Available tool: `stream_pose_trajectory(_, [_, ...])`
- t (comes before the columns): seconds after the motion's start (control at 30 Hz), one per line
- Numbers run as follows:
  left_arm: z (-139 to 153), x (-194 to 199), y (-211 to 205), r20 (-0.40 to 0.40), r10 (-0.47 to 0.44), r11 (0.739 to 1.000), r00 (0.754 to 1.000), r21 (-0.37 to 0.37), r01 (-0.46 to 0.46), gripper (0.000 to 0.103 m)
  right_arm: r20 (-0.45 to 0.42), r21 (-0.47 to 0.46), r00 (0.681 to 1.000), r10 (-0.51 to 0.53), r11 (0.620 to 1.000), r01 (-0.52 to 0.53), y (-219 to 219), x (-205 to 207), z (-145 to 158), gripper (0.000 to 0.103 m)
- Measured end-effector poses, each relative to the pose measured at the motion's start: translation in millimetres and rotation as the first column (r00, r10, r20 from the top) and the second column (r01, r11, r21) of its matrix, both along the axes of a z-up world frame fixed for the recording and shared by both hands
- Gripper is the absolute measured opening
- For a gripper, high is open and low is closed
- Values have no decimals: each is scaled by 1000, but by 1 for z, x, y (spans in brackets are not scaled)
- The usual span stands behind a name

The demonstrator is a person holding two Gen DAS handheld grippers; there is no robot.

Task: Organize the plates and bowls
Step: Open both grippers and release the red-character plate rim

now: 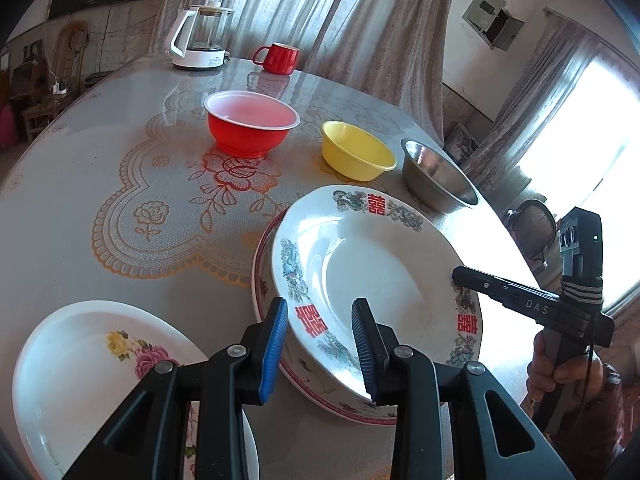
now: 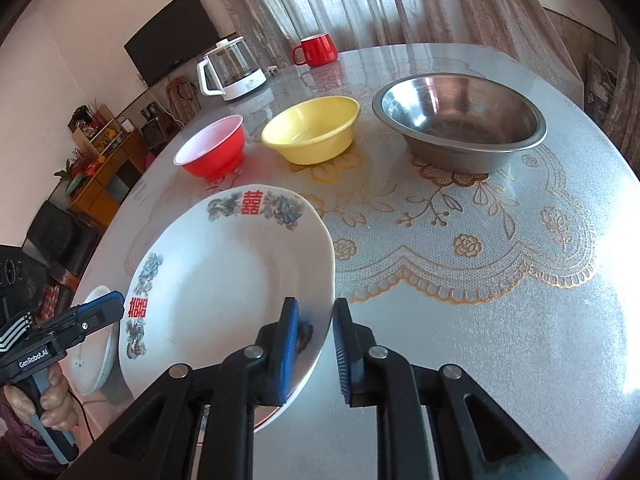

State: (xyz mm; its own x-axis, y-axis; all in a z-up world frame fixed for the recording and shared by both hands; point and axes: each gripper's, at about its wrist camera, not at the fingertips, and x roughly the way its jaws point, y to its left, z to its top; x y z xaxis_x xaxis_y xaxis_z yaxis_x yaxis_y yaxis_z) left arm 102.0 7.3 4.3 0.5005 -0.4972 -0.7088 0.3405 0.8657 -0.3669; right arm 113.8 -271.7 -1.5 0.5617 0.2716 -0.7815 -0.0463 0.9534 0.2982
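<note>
Right fingers: the right gripper [image 2: 316, 350] is clamped on the near rim of the white plate [image 2: 224, 280], one pad on the upper face, the other beneath the edge
Left fingers: the left gripper [image 1: 320, 348] stands a little apart, straddling the near rim of the same plate [image 1: 372, 280]; the pads do not seem to press on it
Plate position: tilted, its near-right side raised, resting partly on a red-rimmed plate [image 1: 280, 376] underneath
Handling: glazed china by the look, so stiff, fairly heavy for a rim pinch, slick and easily chipped; a hold on the flat rim band, well in from the lip, should keep it from swinging
Other plate: a floral plate [image 1: 80, 360] lies just beside the pair, on the left
Bowls: a red bowl [image 2: 212, 150], a yellow bowl [image 2: 312, 134] and a steel bowl [image 2: 460, 120] stand in a row further back, apart from each other
Tabletop: glossy tabletop [image 2: 500, 340] with a lace pattern; likely slippery under crockery
Far edge: a kettle [image 1: 200, 36] and a red mug [image 1: 278, 58], clear of the work
</note>
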Motion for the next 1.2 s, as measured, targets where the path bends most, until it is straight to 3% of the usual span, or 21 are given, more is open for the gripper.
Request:
stream_pose_trajectory(0.9, [-3, 1, -3, 6, -1, 999, 1000, 49, 1, 40, 21, -31, 999, 28, 999, -27, 9, -7, -1, 17])
stream_pose_trajectory(1.2, [-2, -4, -3, 6, 11, 999, 1000, 51, -12, 42, 36, -90, 999, 36, 995, -33, 18, -10, 0, 20])
